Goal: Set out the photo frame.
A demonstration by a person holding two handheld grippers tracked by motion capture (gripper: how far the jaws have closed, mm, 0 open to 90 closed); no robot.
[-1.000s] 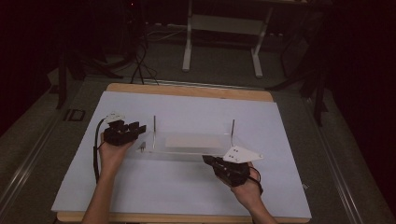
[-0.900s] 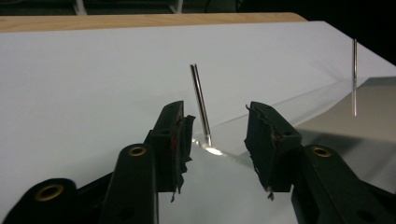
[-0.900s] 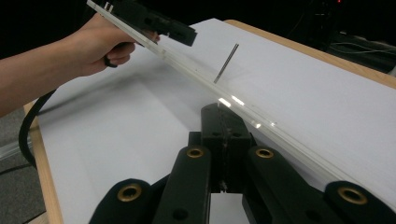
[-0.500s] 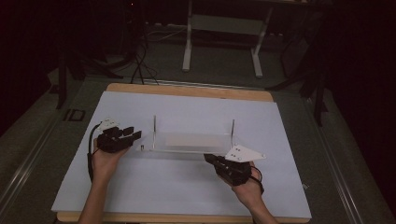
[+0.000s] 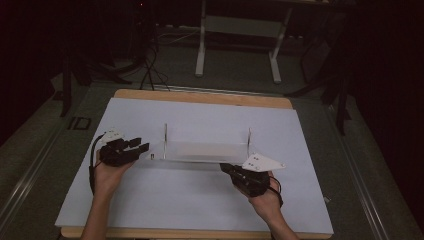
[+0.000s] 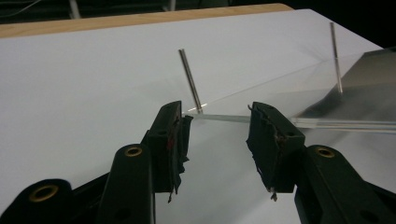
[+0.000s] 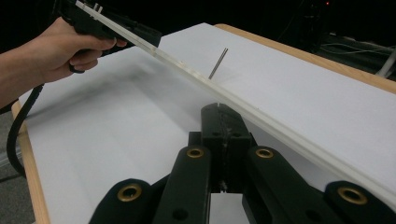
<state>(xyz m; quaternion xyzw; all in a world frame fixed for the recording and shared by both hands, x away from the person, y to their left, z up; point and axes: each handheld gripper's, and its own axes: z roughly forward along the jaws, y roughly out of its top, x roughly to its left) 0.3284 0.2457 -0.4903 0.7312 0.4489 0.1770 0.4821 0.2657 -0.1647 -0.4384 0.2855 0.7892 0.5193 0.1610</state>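
Observation:
A clear acrylic plate [image 5: 205, 150] lies on the white sheet [image 5: 200, 115], with a thin metal rod [image 5: 165, 132] standing at its left end and another rod [image 5: 249, 136] at its right. My left gripper [image 5: 142, 147] is open just off the plate's left end. In the left gripper view the jaws [image 6: 217, 135] frame the plate's corner and its rod [image 6: 190, 79] without touching them. My right gripper [image 5: 225, 167] is shut at the plate's near right edge. Its closed tips [image 7: 224, 116] sit right against the plate edge [image 7: 261, 119], with nothing seen between them.
The white sheet covers a wooden table [image 5: 200, 96]. A metal stand [image 5: 235, 25] and cables lie on the dark floor beyond. A black cable [image 5: 92, 167] trails from the left gripper. Open sheet surrounds the plate.
The left gripper has drifted slightly left and toward the person, staying open by the plate's left end. The right gripper has barely moved.

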